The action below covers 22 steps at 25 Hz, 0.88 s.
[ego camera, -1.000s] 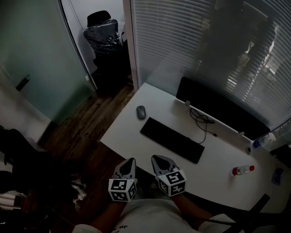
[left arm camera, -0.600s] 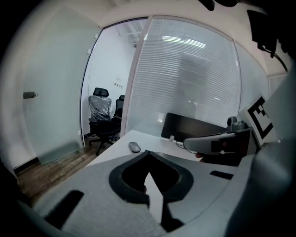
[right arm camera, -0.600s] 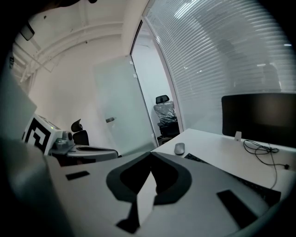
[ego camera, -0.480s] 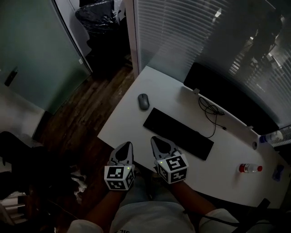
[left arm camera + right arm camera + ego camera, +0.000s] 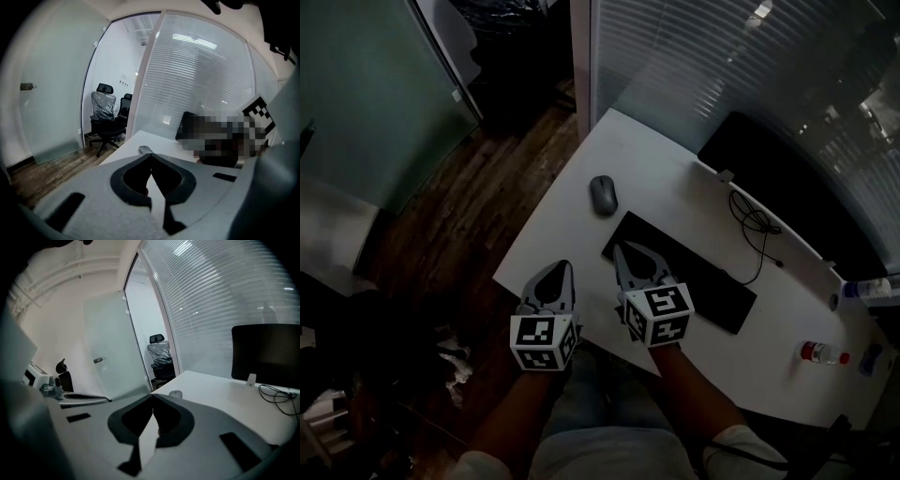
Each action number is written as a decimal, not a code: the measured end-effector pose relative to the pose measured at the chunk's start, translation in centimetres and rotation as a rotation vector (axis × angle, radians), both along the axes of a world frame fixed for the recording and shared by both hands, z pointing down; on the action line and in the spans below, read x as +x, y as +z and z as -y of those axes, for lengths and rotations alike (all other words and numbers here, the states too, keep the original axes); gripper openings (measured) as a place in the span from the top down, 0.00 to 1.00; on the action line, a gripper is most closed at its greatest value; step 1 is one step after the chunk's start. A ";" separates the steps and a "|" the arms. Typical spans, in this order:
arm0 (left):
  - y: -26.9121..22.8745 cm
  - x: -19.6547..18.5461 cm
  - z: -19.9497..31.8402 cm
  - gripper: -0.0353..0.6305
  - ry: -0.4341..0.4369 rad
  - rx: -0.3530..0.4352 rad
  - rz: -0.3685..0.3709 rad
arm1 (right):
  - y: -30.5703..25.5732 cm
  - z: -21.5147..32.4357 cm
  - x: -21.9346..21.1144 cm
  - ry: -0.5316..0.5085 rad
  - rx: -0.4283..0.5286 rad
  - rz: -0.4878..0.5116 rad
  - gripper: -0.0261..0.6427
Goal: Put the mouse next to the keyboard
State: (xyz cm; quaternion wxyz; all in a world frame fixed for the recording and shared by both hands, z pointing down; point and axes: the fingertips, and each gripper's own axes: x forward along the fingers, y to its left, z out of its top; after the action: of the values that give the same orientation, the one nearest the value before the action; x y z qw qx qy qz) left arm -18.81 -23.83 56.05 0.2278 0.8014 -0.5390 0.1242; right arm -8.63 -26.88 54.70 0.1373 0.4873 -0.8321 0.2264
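On desk (image 5: 675, 202), mouse (image 5: 603, 194) near keyboard (image 5: 705, 283)

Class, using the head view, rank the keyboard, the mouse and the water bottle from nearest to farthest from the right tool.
1. The keyboard: its left end lies right at the tip of the right tool.
2. The mouse: farther ahead, past the keyboard's left end.
3. The water bottle: lying far off to the right.

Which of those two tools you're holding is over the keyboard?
The right tool: seen from above, its closed tip overlaps one end of the black keyboard. The left tool hangs at the desk's near edge, beside the keyboard.
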 end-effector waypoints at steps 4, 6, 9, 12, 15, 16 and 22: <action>1.1 -0.4 1.6 0.94 0.001 -0.003 0.002 | 1.8 2.5 -0.2 0.011 -0.006 -0.035 0.95; 1.5 -0.6 2.2 0.94 0.002 -0.005 0.001 | 2.6 3.7 -0.2 0.018 -0.008 -0.045 0.95; 2.2 -0.7 2.8 0.94 0.007 -0.008 0.007 | 3.7 5.4 0.2 0.043 -0.012 -0.058 0.95; 2.7 -0.7 3.2 0.94 0.012 -0.016 0.006 | 4.9 6.8 0.2 0.043 -0.038 -0.073 0.83; 3.0 -0.7 3.4 0.94 0.016 -0.023 0.000 | 6.1 7.9 -0.3 0.030 -0.066 -0.103 0.76; 3.0 -0.8 3.6 0.94 0.017 -0.024 -0.001 | 6.5 8.2 -0.4 0.025 -0.077 -0.110 0.74; 3.2 -1.2 4.4 0.94 0.009 -0.028 -0.010 | 8.8 10.7 -0.5 0.029 -0.141 -0.175 0.55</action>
State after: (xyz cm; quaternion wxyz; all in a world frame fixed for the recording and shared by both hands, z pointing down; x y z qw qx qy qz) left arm -19.98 -28.23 59.28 0.2411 0.8012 -0.5323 0.1285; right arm -9.08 -37.60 63.53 0.2402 0.5065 -0.7916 0.2430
